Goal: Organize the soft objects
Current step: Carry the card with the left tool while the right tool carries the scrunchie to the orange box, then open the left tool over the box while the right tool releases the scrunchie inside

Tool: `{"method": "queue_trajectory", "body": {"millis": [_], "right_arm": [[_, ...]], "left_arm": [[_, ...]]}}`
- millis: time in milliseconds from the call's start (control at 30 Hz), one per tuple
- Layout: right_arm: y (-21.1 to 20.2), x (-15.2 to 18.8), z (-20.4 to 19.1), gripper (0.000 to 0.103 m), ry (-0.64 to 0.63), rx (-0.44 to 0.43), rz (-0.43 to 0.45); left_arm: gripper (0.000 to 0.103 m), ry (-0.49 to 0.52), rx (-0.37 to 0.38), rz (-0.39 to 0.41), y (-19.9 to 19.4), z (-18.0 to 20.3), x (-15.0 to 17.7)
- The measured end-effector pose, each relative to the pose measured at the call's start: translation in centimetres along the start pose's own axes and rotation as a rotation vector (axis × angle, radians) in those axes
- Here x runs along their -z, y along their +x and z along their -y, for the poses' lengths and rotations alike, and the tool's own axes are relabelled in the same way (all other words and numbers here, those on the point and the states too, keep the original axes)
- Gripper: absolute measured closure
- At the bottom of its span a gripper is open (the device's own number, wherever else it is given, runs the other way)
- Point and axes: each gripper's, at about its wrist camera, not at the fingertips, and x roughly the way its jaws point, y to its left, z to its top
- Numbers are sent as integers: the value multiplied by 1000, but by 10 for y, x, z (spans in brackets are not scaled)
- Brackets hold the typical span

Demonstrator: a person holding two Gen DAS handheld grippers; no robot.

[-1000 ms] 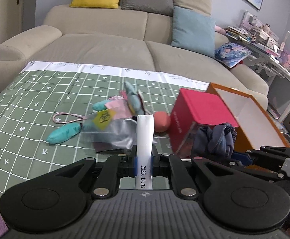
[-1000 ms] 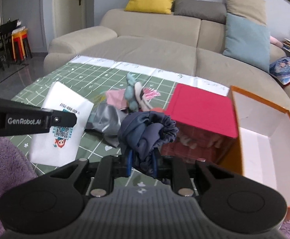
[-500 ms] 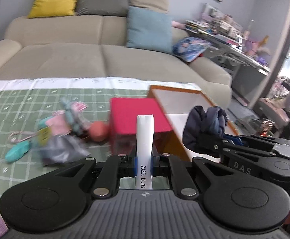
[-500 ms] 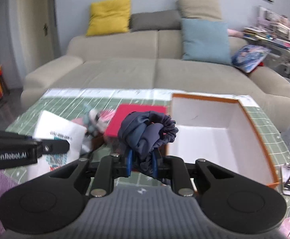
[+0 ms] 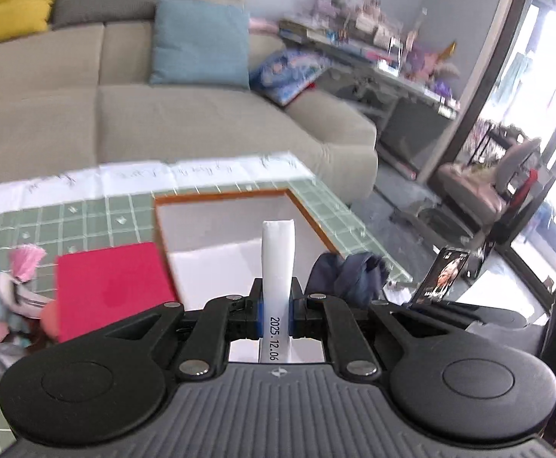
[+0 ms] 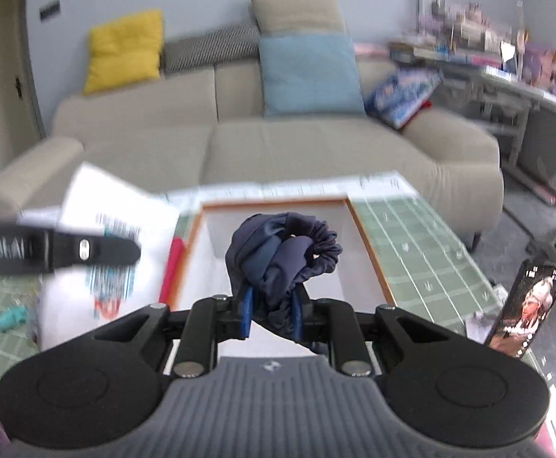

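Note:
My left gripper [image 5: 277, 305] is shut on a flat white packet [image 5: 278, 259], held edge-on above the open orange-rimmed box [image 5: 220, 225]. The packet's printed face shows in the right wrist view [image 6: 106, 252]. My right gripper [image 6: 270, 313] is shut on a bunched navy fabric piece [image 6: 282, 252], held over the same box [image 6: 369, 252]. The navy fabric also shows in the left wrist view [image 5: 348, 278], just right of the packet. The box's white inside looks bare.
A red box lid [image 5: 110, 286] lies left of the box, with soft toys [image 5: 7, 297] and a grey pouch beyond it. A phone [image 6: 526, 305] stands at the table's right edge. A beige sofa [image 6: 278, 145] runs behind the green checked tablecloth [image 6: 423, 252].
Both grippers have swung right from the pile of soft things to above the open box, each keeping its hold. The toys have slid to the left edge of view.

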Motion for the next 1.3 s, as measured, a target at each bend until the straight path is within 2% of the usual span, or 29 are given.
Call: {"method": "queue_trajectory", "body": {"millis": [100,300,567,667,800,967,1033,1100,1133,1300], "right_arm": [[23,1,13,84,-10,-11,-106],[64,10,24,82,-23,-44,-293],[104,18,27,79,-46,-71,-433],[115,21,24,73,-54,-88,-483],[124,24,18,73,-68,-94,-539],[133,30,17,73,-84,-90,-588],[134,31,16,70,-88,-81,-598],[134,31,16,56,-90,-79,-599],[134,31,16,48,-89,-76,-601],[129,27,18,40,-74,-54,-567]], "left_arm": [[91,13,-18,-99,33,6,-6],[92,59,-111,-273,89,9,0],[91,87,-186,-424,118,1,8],[91,104,-219,-464,124,1,8],[91,121,-229,-533,134,2,9],[91,126,-237,-559,140,3,10],[90,124,-238,-558,140,3,10],[89,120,-241,-551,138,3,9],[83,116,-242,-543,136,3,8],[75,113,-235,-491,122,4,1]]}}
